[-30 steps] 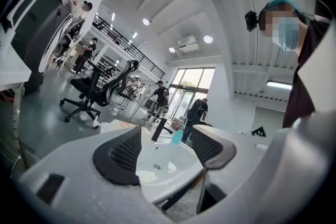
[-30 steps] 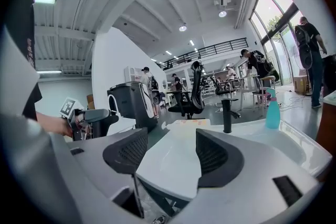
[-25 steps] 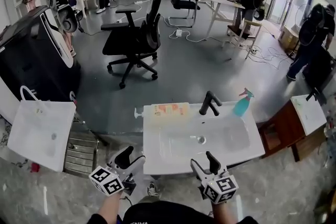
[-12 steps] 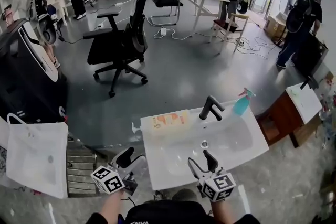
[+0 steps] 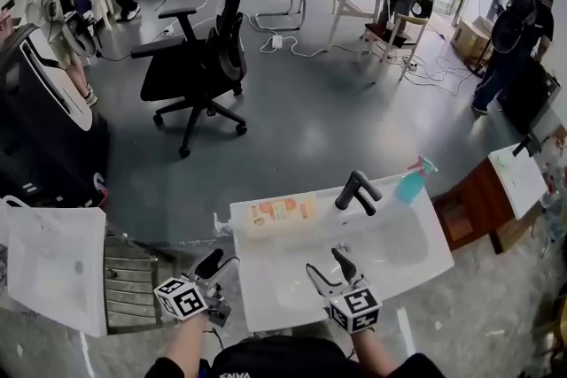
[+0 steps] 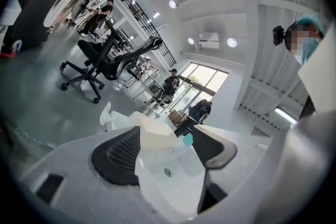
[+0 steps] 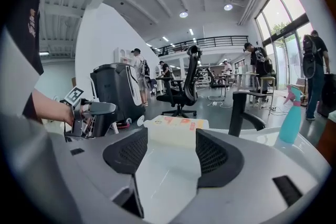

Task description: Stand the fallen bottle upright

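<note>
A pale yellow pump bottle (image 5: 276,212) lies on its side along the far left rim of the white sink (image 5: 416,257), pump pointing left; it also shows lying flat in the right gripper view (image 7: 175,130) and in the left gripper view (image 6: 149,131). My left gripper (image 5: 215,265) hangs open off the sink's near left corner, holding nothing. My right gripper (image 5: 330,266) is open over the sink's near edge, its jaws aimed toward the bottle, well short of it.
A black faucet (image 5: 356,189) rises behind the basin, and a teal spray bottle (image 5: 410,183) stands at the far right corner. A second white basin (image 5: 53,261) sits at the left, a brown cabinet (image 5: 474,212) at the right. An office chair (image 5: 199,57) and people stand beyond.
The view has swung slightly, and the sink now sits further left and lower. My right gripper has shifted a little left along the sink's near edge. The bottle has not moved.
</note>
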### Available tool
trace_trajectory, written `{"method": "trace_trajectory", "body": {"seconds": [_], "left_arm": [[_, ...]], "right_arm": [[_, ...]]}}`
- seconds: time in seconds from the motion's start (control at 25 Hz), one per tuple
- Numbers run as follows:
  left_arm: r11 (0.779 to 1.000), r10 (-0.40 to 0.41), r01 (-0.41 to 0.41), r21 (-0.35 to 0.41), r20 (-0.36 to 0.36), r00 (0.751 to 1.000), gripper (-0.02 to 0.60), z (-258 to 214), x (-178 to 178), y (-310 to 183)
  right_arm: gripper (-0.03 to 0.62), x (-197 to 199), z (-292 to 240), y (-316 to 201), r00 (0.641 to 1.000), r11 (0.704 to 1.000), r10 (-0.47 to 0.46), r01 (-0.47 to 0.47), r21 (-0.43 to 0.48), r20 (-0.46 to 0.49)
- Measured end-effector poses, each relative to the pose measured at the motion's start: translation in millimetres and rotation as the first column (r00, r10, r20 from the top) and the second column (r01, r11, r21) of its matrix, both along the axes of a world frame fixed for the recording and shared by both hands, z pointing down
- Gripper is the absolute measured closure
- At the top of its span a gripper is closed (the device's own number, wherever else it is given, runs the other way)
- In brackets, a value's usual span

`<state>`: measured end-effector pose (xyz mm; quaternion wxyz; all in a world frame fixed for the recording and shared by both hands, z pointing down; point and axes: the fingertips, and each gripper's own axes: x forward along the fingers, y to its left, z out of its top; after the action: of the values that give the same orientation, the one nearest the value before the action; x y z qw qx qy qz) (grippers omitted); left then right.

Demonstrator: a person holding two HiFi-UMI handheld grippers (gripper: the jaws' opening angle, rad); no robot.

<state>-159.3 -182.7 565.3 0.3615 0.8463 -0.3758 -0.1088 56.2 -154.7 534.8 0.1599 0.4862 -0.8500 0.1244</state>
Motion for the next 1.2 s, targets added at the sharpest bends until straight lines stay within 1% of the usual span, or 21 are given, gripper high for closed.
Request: {"method": "trace_trajectory", "body": {"seconds": [0.16,0.36,0.44,0.56,0.64,0.72,0.8,0.88,0.96,1.0,1.04,1.12,1.2], "left_arm": [[0.996,-0.069,0.067,-0.063,-0.033,0.997,0.268,20.2,0.5,-18.8],[0.975,-0.173,0.158,-0.159,-0.086,0.981,0.259,47.5,-8.0,-42.6],[0.962,-0.222,0.197,-0.191,-0.118,0.968,0.256,58.5,-12.8,-52.0],[0.934,-0.295,0.239,-0.264,-0.196,0.935,0.251,72.9,-15.5,-64.4],[0.92,-0.328,0.264,-0.29,-0.201,0.923,0.249,80.0,-19.8,-72.1],[0.922,-0.331,0.27,-0.277,-0.203,0.922,0.247,80.8,-22.4,-81.3],[0.921,-0.34,0.274,-0.275,-0.229,0.912,0.244,80.7,-25.1,-89.9],[0.908,-0.369,0.288,-0.303,-0.258,0.893,0.241,84.9,-29.6,-96.6],[0.901,-0.382,0.292,-0.321,-0.267,0.885,0.241,91.4,-33.5,-104.2],[0.903,-0.378,0.287,-0.319,-0.278,0.883,0.241,93.1,-34.2,-108.7],[0.911,-0.367,0.275,-0.306,-0.303,0.879,0.241,92.0,-33.6,-114.0],[0.927,-0.344,0.25,-0.281,-0.367,0.864,0.241,89.1,-30.3,-123.5],[0.923,-0.348,0.246,-0.296,-0.37,0.861,0.242,95.8,-29.0,-127.2]], "right_arm": [[0.326,-2.5,14.6,-25.3,0.996,0.996,-0.082,0.081,-0.028,-0.035],[0.326,-2.7,27.6,-55.7,0.98,0.985,-0.168,0.164,-0.043,-0.108],[0.326,-2.6,33.5,-67.0,0.971,0.98,-0.197,0.191,-0.049,-0.139],[0.326,-1.5,40.8,-83.0,0.959,0.974,-0.226,0.22,-0.057,-0.17],[0.326,-0.3,46.2,-91.8,0.952,0.97,-0.243,0.234,-0.068,-0.185],[0.326,0.6,53.8,-98.5,0.944,0.965,-0.261,0.249,-0.083,-0.204],[0.326,0.5,60.4,-103.3,0.933,0.96,-0.28,0.265,-0.095,-0.227],[0.326,-0.5,64.5,-107.1,0.922,0.955,-0.296,0.28,-0.101,-0.25],[0.326,-2.8,68.5,-111.0,0.914,0.951,-0.309,0.292,-0.104,-0.264],[0.326,-4.2,70.8,-112.7,0.911,0.949,-0.315,0.297,-0.107,-0.266],[0.326,-5.6,73.0,-114.0,0.909,0.947,-0.32,0.301,-0.111,-0.267],[0.326,-6.9,76.4,-115.8,0.908,0.945,-0.325,0.303,-0.12,-0.265],[0.326,-5.7,78.3,-117.9,0.909,0.947,-0.32,0.298,-0.119,-0.266]]}}
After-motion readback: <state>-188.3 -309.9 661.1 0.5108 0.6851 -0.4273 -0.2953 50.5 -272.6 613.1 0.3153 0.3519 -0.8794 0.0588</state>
